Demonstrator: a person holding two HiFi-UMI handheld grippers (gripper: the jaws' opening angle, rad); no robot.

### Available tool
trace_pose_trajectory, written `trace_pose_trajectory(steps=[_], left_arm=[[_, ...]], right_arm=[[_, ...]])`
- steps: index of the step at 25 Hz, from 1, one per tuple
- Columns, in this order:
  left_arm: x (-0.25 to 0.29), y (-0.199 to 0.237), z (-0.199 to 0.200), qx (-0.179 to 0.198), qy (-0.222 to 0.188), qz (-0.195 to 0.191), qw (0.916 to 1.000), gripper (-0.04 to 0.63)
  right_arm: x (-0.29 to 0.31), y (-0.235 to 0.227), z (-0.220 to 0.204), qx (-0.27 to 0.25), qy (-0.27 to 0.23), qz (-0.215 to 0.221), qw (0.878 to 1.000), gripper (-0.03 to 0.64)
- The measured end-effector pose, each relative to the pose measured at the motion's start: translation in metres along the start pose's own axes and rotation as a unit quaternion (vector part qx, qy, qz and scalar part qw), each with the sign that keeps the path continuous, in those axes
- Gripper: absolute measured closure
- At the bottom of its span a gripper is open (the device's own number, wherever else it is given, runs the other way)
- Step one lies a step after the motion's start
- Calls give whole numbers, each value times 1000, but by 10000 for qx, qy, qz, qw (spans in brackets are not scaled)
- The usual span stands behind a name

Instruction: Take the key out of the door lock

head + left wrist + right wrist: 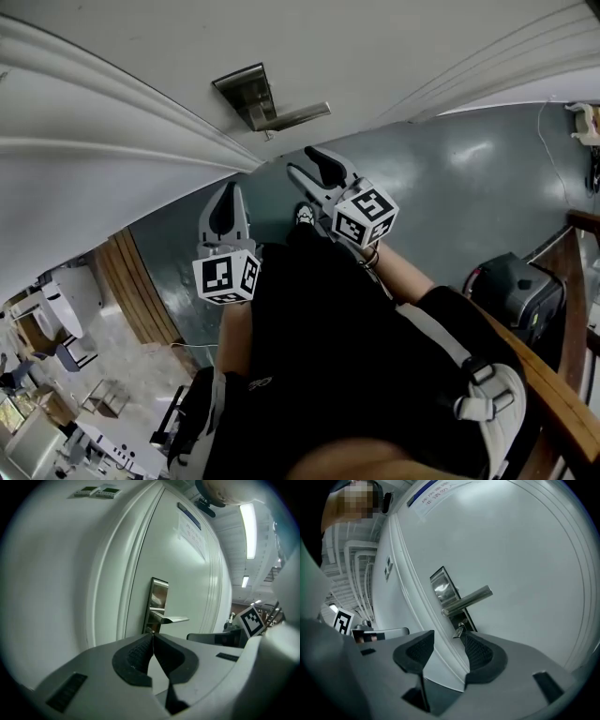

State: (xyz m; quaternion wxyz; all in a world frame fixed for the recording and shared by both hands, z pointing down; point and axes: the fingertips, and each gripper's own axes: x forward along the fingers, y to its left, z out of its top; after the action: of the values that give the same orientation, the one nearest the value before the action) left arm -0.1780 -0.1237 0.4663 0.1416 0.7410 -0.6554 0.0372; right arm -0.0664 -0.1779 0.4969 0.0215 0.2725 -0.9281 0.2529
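A small metal key (459, 631) sticks out of the lock just under the lever handle (468, 599) on the steel lock plate (440, 585) of a white door (141, 56). My right gripper (447, 637) is open, and the key's head sits just off the tip of its right pad (476, 651), not between the pads. In the head view the right gripper (305, 161) points up at the lock plate (246, 89). My left gripper (152, 638) is shut on nothing and hangs lower and to the left (228, 192), short of the door.
A paper notice (436, 491) hangs higher on the door, and two wall switches (96, 491) sit left of the frame. On the grey floor are a black case (516, 291) and my white shoe (305, 216). A wooden rail (562, 394) runs along the right.
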Motion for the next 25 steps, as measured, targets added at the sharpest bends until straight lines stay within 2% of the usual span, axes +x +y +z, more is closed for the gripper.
trace_pose_trajectory(steps=[4,9,18,21,25], left_arm=[[7,3,-8,-9,166,3,9999,571],[18,13,-11,4,233,13,9997,571],[40,29,-15,118,418,-351,9984,571],[50,34,-22,72,541,-501,9973,571],[59,37,-21,97,585,-681,9959,571]], right_arm=[[4,-10,-7,449,-2,-57,9990,411],[19,-12,-11,761,7,-12,9971,410],[59,-20,-9,1480,-207,-152,9887,410],[71,-27,-13,2004,-340,-212,9789,405],[82,-33,-15,2938,-648,-229,9534,405]])
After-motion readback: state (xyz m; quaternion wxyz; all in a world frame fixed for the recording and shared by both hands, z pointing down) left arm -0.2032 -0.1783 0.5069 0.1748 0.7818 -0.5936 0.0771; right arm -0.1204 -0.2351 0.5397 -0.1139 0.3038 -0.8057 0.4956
